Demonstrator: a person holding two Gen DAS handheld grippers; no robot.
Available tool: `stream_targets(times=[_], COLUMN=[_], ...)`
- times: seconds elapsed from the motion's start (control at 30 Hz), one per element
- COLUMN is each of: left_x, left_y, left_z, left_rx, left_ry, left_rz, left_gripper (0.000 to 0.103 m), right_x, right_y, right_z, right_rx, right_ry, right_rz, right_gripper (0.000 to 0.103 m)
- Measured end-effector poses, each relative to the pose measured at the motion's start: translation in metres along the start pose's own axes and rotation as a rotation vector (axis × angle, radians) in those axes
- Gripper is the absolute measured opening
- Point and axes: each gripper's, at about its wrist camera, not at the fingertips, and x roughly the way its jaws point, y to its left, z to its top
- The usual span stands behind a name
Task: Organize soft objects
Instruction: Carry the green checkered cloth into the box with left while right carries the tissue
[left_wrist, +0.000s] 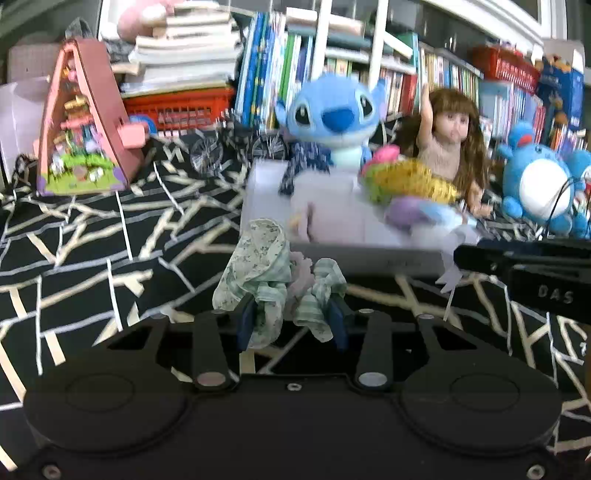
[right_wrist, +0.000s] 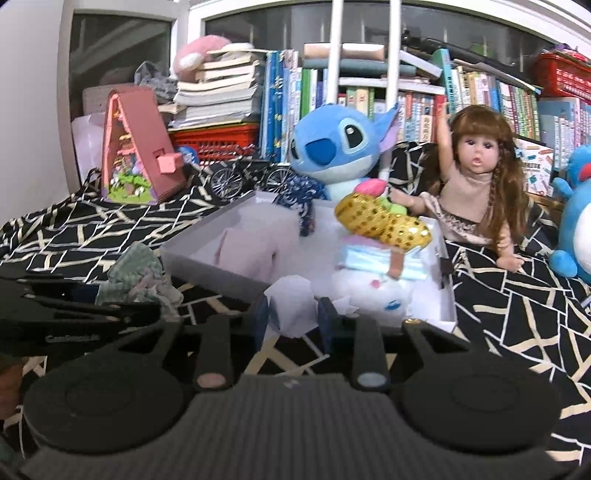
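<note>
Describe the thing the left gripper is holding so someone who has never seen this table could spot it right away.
On the black cloth with pale lines, just in front of the open grey box, the left gripper pinches a crumpled fabric bundle. It is pale green with a small floral print and striped parts, unlike the plush toys nearby.

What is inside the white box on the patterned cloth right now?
The white box holds a folded pink cloth, a gold sequined toy on stacked blue masks, a white plush and a hanging navy scarf. The bottom beneath them is covered.
</note>
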Motion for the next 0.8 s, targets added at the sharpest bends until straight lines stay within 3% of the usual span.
stream_targets(times=[0.37,0.57,0.8], left_x=[-0.003,0.025,0.049], left_y=[0.001,-0.001,-0.007], left_z=[0.046,0.066,0.073], left_rx=[-0.022,-0.066,-0.063], left_ry=[-0.100,-0.071,-0.053], left_rz=[-0.036,-0.074,-0.055], left_gripper=[0.039,0.039,0.039], right_x=[0.001,0.018,0.036], right_y=[-0.014,-0.014,-0.018], right_z=[0.018,0.030,0.039], right_rx=[0.061,0.060,0.082], right_ry=[-0.046,-0.052,-0.031], right_rz=[-0.023,-0.023,-0.019], right_gripper=[0.035,0.035,0.035])
